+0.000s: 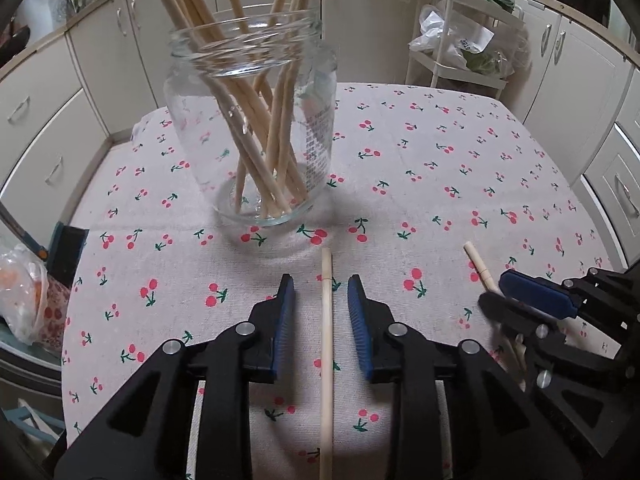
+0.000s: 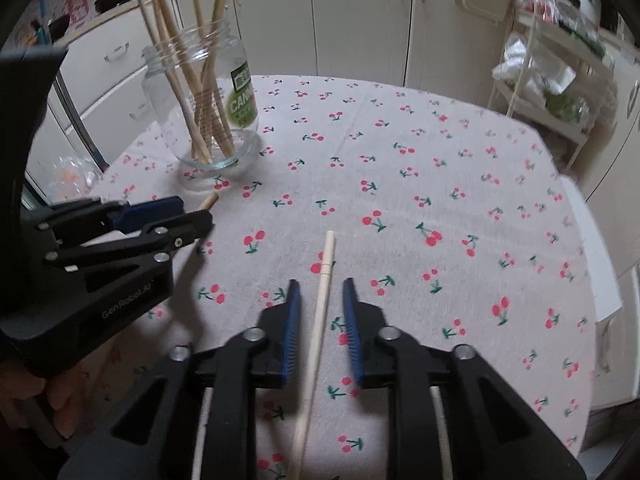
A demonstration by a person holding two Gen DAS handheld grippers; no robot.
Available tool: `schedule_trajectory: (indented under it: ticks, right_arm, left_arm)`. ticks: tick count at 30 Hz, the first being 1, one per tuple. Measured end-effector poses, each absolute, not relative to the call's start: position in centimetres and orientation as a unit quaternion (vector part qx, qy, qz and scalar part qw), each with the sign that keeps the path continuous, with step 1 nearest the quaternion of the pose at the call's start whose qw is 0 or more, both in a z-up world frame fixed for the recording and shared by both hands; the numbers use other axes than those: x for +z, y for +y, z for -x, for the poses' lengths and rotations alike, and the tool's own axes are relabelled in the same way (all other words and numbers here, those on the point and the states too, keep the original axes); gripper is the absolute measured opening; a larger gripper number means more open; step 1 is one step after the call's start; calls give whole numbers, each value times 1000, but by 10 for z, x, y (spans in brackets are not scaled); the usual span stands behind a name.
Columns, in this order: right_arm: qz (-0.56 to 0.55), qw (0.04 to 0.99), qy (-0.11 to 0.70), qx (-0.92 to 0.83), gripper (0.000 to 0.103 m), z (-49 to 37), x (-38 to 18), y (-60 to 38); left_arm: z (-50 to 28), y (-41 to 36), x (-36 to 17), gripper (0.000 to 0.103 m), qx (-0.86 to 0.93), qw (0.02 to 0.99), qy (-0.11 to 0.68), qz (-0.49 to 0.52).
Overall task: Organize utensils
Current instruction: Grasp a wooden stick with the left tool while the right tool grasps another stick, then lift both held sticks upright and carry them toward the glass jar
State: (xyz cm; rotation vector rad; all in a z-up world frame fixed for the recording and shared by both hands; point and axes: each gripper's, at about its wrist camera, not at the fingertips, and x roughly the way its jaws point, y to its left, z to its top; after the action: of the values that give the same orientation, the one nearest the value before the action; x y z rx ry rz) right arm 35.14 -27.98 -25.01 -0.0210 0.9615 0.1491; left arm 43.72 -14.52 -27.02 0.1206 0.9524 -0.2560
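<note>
Most pale wooden chopsticks (image 1: 256, 136) already stand in the clear glass jar (image 1: 252, 120) near the far left corner of the cherry-print tablecloth (image 1: 440, 160), while two remain out: one lies between the left gripper's (image 1: 320, 284) slightly parted jaws, untouched, and another (image 2: 316, 328) runs between the right gripper's (image 2: 320, 286) narrowly set jaws, its grip uncertain.

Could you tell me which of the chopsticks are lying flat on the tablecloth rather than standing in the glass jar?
Two: one chopstick between the left gripper's jaws, another between the right gripper's. The rest lean upright inside the jar.
</note>
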Motion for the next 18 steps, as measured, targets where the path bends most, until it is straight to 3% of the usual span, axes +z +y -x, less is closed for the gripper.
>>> schedule_trajectory:
  ticks: [2, 6, 10, 18]
  right_arm:
    - [-8, 884, 462, 73, 7, -352, -250, -285]
    - [-64, 882, 461, 80, 6, -350, -251, -299]
    - [-160, 875, 448, 94, 6, -348, -251, -321]
    - [-236, 908, 333, 94, 6, -330, -210, -338]
  left_arm:
    - [-438, -143, -270, 5, -131, 876, 461, -48]
    - [-434, -129, -261, 5, -145, 879, 453, -13]
    - [-421, -101, -225, 5, -166, 902, 398, 38]
    - [-413, -55, -141, 5, -181, 942, 254, 125]
